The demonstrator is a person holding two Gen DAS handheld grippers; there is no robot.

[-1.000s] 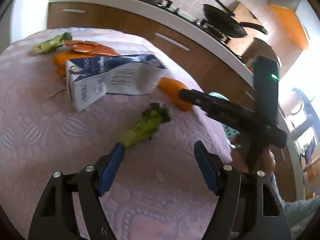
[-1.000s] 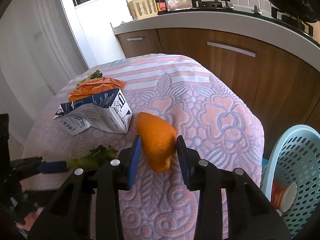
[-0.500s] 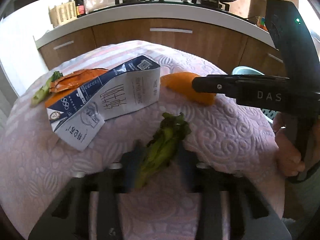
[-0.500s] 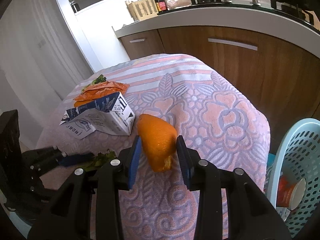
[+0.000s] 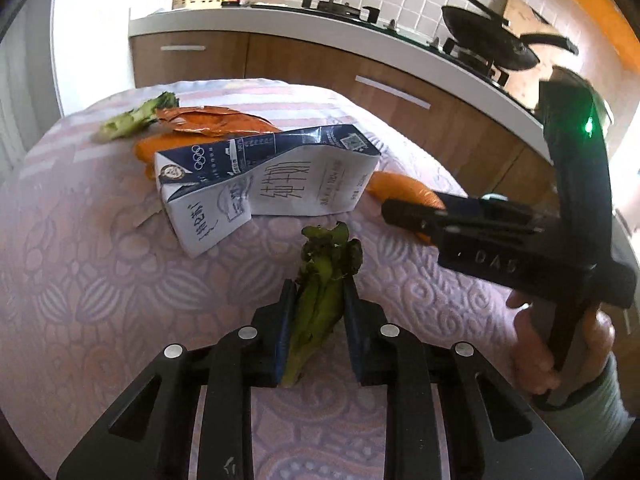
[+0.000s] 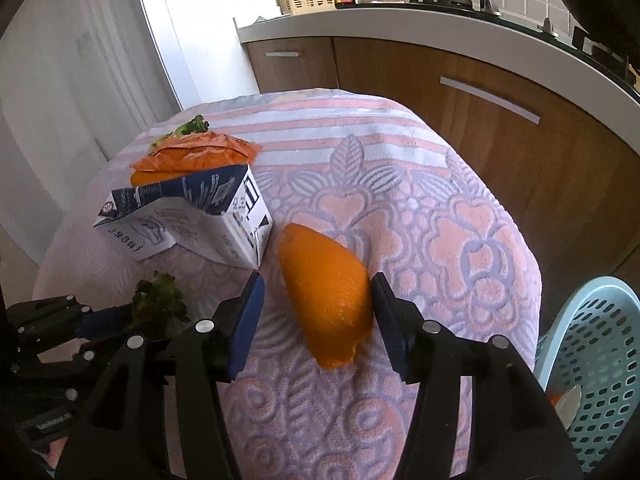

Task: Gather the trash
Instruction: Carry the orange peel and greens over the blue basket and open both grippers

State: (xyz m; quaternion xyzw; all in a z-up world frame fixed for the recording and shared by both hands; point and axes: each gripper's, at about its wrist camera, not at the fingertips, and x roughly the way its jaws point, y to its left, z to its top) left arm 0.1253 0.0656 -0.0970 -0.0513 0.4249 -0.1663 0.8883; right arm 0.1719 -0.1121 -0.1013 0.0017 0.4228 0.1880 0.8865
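A green broccoli stalk (image 5: pixel 320 304) sits between the blue pads of my left gripper (image 5: pixel 320 286), whose jaws are closing and press on it from both sides. An orange peel (image 6: pixel 324 292) lies on the pink patterned cloth (image 6: pixel 460 240) between the fingers of my right gripper (image 6: pixel 317 280). Those jaws are opening, with a clear gap at the left pad. In the left wrist view the right gripper (image 5: pixel 412 210) reaches in from the right over the same peel (image 5: pixel 400 190). The right wrist view shows the stalk (image 6: pixel 158 300) at its lower left.
A crushed blue and white milk carton (image 5: pixel 272 184) lies mid-table. Behind it are an orange wrapper (image 5: pixel 212 120) and another broccoli piece (image 5: pixel 136 118). A light blue basket (image 6: pixel 600 340) stands off the table's right edge. Wooden kitchen cabinets (image 6: pixel 500 140) run behind.
My left gripper's jaws went from wide apart to pressed on the broccoli stalk. My right gripper's jaws, shut on the orange peel before, have spread away from it.
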